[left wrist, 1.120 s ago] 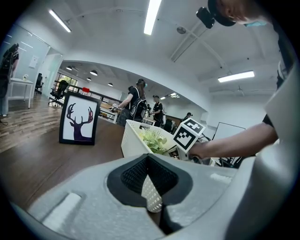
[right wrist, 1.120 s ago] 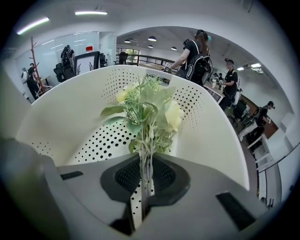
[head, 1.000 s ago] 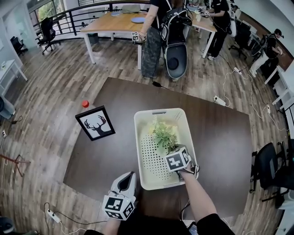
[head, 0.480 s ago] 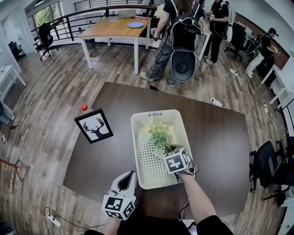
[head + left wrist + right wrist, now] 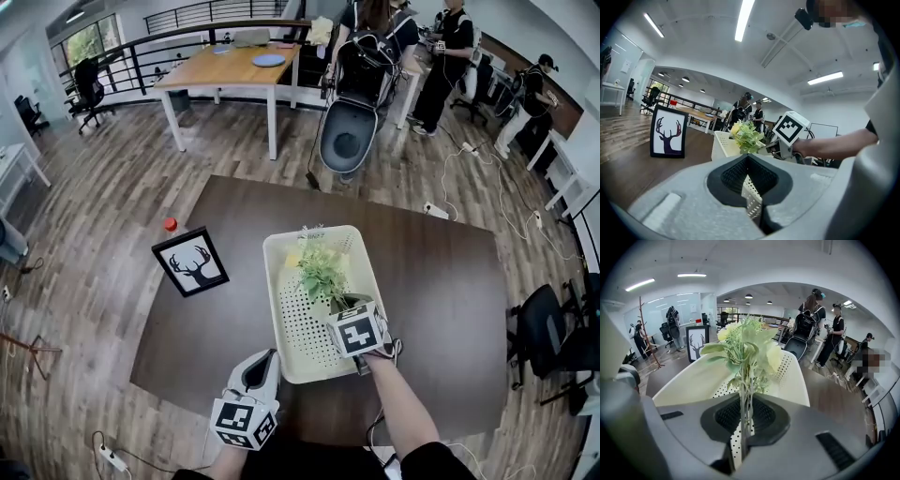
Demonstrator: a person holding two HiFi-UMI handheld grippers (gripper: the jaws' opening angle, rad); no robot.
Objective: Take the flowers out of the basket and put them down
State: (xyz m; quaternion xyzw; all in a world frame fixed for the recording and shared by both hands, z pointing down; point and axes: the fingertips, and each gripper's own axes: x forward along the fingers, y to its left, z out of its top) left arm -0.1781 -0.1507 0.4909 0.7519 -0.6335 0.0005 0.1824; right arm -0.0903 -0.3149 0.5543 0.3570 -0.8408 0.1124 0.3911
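Head view: I see the right gripper (image 5: pixel 341 306) over the white perforated plastic basket (image 5: pixel 273 309) on the dark brown table (image 5: pixel 441 281).
Right jaws: nearly together, pinching the thin green stems of the bunch of pale yellow and green artificial flowers (image 5: pixel 745 348); the right gripper view shows the stems running straight out between the pads.
Left jaws: the left gripper (image 5: pixel 750 187) is closed on a strip of the basket's dotted wall at its near left corner, which I judge is to steady it.
Flowers' place: above the middle of the basket, heads at 11 o'clock from the right gripper. From the left gripper view they stand higher than the rim, but I cannot tell whether the stem ends have cleared it.
Long axis: stems run from 5 o'clock to 11 o'clock in the head view, in line with the right jaws.
Nearer hand: the right, which has the bunch already.
Coming move: I judge it is a lift over the rim and a carry towards 3 o'clock, where bare table lies; at 9 o'clock stands a black-framed deer picture (image 5: pixel 191 262).
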